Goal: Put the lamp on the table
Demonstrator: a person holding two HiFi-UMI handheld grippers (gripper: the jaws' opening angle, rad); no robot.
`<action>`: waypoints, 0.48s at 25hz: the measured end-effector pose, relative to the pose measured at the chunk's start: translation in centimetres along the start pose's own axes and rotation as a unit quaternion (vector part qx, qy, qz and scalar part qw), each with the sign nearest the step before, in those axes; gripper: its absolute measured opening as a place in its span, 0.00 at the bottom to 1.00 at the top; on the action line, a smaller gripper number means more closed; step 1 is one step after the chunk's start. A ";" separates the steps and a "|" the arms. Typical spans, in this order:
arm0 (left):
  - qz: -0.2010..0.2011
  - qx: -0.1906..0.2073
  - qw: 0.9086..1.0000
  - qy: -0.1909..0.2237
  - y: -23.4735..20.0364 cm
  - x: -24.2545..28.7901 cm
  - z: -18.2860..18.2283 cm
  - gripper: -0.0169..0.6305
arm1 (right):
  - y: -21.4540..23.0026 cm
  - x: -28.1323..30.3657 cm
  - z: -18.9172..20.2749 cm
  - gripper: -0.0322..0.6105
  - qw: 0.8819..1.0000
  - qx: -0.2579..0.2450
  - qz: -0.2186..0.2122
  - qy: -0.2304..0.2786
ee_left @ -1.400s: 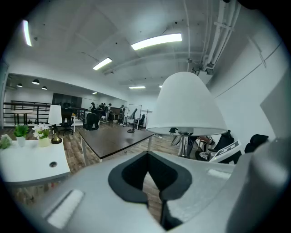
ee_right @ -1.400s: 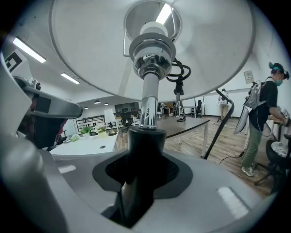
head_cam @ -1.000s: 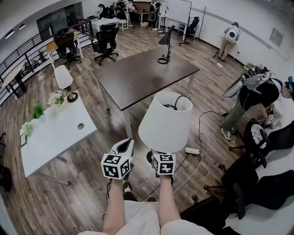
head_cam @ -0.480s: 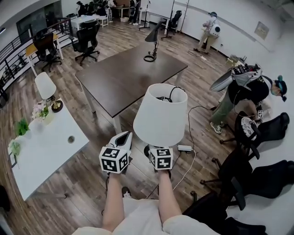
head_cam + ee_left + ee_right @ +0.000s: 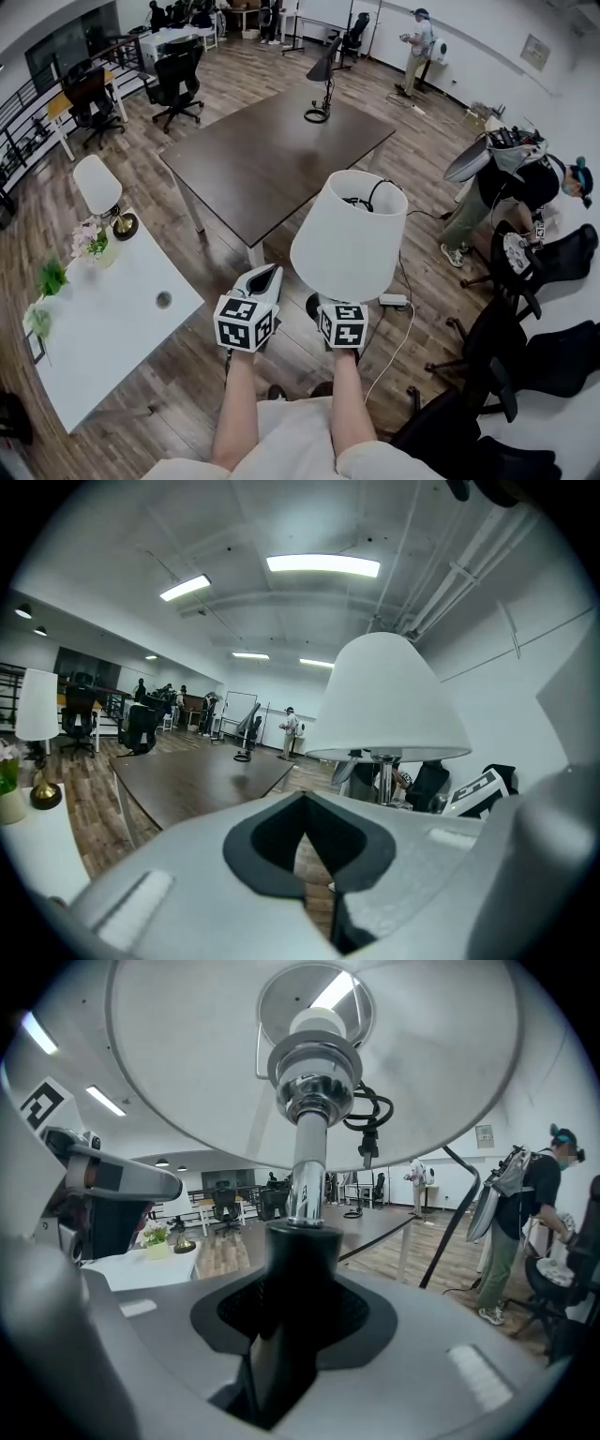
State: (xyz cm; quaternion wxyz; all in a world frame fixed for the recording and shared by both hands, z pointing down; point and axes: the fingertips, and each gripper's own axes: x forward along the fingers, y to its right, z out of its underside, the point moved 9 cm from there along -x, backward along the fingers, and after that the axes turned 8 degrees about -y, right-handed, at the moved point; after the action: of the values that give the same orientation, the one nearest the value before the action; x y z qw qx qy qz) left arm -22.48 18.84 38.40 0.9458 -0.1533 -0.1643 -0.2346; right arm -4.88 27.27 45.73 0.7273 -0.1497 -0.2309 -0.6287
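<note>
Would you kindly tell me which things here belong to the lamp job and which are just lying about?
Job: lamp, clamped in right gripper; dark table ahead, likely destination.
Lying about: white table, black desk lamp, power strip, office chair.

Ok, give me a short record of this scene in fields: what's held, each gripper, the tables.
held: white-shade lamp, upright, above the floor
right gripper: shut on the lamp's black stem
left gripper: shut, empty, beside the lamp
dark table: ahead, black desk lamp at its far end
white table: left, with a small white lamp
task: lamp not yet on a table
</note>
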 end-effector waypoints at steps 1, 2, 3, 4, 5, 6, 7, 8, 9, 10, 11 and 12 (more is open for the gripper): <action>0.000 -0.003 1.000 0.000 -0.6 -0.2 0.2 0.03 | -0.4 0.3 0.0 0.29 1.000 0.001 0.001 0.000; 0.000 -0.006 1.000 -0.001 -1.1 -0.4 0.4 0.03 | -0.7 0.6 0.0 0.29 1.000 0.001 0.003 -0.001; 0.000 -0.009 1.000 -0.004 -1.6 -0.5 0.6 0.03 | -1.0 0.9 0.0 0.29 1.000 0.001 0.005 -0.003; 0.000 -0.011 1.000 -0.006 -2.0 -0.6 0.9 0.03 | -1.2 1.1 0.0 0.29 1.000 0.000 0.006 -0.004; 0.000 -0.013 1.000 -0.008 -2.4 -0.7 1.1 0.03 | -1.4 1.2 0.0 0.29 1.000 -0.001 0.008 -0.006; 0.001 -0.015 1.000 -0.009 -2.7 -0.8 1.2 0.03 | -1.6 1.4 -0.1 0.29 1.000 -0.002 0.010 -0.007; 0.001 -0.017 1.000 -0.008 -3.0 -0.8 1.1 0.03 | -1.7 1.7 -0.4 0.29 1.000 -0.002 0.011 -0.006; 0.000 -0.018 1.000 -0.008 -3.4 -0.8 1.0 0.03 | -1.8 1.9 -0.7 0.29 1.000 -0.003 0.011 -0.005; -0.001 -0.019 1.000 -0.007 -3.7 -0.7 0.8 0.03 | -1.9 2.2 -1.0 0.29 1.000 -0.004 0.011 -0.004; -0.003 -0.019 1.000 -0.006 -4.0 -0.6 0.7 0.03 | -1.9 2.5 -1.3 0.29 1.000 -0.005 0.010 -0.003; -0.004 -0.019 1.000 -0.005 -4.2 -0.6 0.5 0.03 | -1.9 2.8 -1.5 0.29 1.000 -0.008 0.010 -0.003; -0.006 -0.019 1.000 -0.003 -4.4 -0.4 0.4 0.03 | -1.9 3.1 -1.7 0.29 1.000 -0.011 0.010 -0.002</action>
State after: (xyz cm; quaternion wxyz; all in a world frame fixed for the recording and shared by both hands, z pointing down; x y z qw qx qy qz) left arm -25.12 15.43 39.48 0.9409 -0.1710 -0.1634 -0.2424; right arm -6.18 23.52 45.75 0.7316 -0.1607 -0.2240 -0.6236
